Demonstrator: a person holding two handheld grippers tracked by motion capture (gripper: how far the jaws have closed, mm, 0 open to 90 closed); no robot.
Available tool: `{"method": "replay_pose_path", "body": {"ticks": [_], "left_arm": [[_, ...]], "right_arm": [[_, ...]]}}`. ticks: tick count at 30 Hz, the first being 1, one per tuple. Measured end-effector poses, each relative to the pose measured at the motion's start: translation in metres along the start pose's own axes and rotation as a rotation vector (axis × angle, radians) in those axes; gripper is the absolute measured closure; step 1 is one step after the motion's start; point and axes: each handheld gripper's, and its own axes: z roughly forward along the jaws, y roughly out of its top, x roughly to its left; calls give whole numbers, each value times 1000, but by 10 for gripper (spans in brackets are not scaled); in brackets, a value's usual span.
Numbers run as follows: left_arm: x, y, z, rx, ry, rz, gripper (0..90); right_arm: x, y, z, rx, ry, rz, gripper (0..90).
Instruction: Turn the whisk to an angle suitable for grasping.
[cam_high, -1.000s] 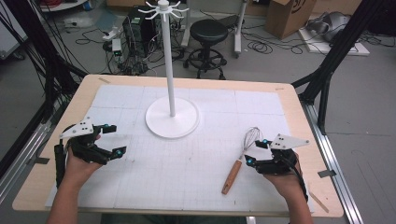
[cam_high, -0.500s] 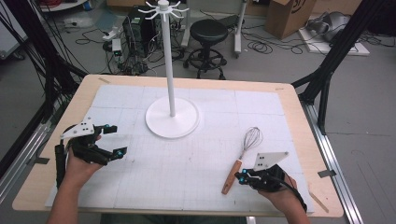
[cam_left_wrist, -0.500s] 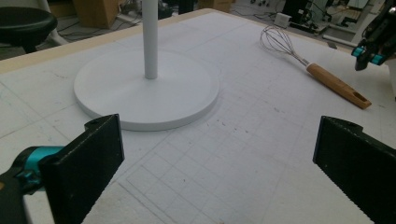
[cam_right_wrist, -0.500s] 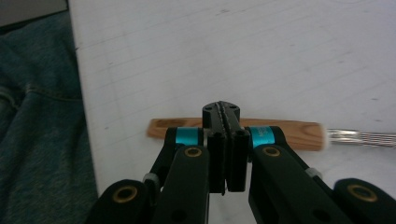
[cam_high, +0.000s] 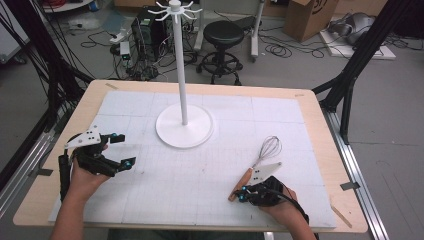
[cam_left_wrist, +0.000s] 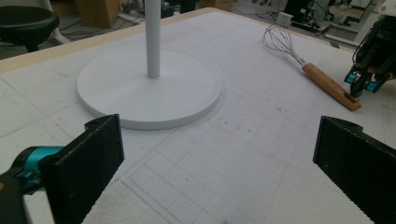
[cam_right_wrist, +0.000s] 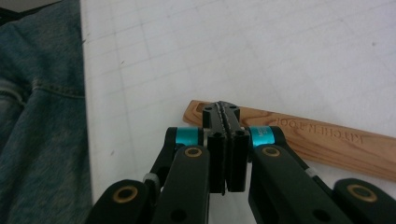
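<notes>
Two grippers low on the white mat, whisk at lower right of the high view.

Left gripper at lower left, jaws spread wide, nothing between. Right gripper at lower right, jaws just closed pad to pad, tips over the wooden handle end, nothing clamped. Wire head toward the white stand at centre.
</notes>
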Motion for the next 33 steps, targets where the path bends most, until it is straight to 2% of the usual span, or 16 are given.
{"method": "replay_pose_path", "body": {"ticks": [2,3,13,19,21,23,26,27,28,33], "left_arm": [[0,0,0,1,1,0,25],[-1,0,0,2,-1,0,25],[1,0,0,2,1,0,25],[1,0,0,2,0,0,25],[1,0,0,2,-1,0,25],[1,0,0,1,-2,0,25],[1,0,0,2,-3,0,25],[1,0,0,1,-3,-1,25],[1,0,0,-1,-3,-1,25],[2,1,-1,-13,-5,-4,25]], "right_arm": [[-1,3,4,8,-5,-3,900],[-3,9,11,20,-14,-3,899],[-13,35,35,32,-66,6,898],[-15,39,41,33,-61,15,894],[-15,39,39,32,-63,13,843],[-14,39,34,-2,-58,23,818],[-14,39,18,-81,-63,32,759],[-14,39,7,-127,-80,30,694],[-14,39,7,-127,-80,30,694],[-14,37,-26,-243,-152,10,530]]}}
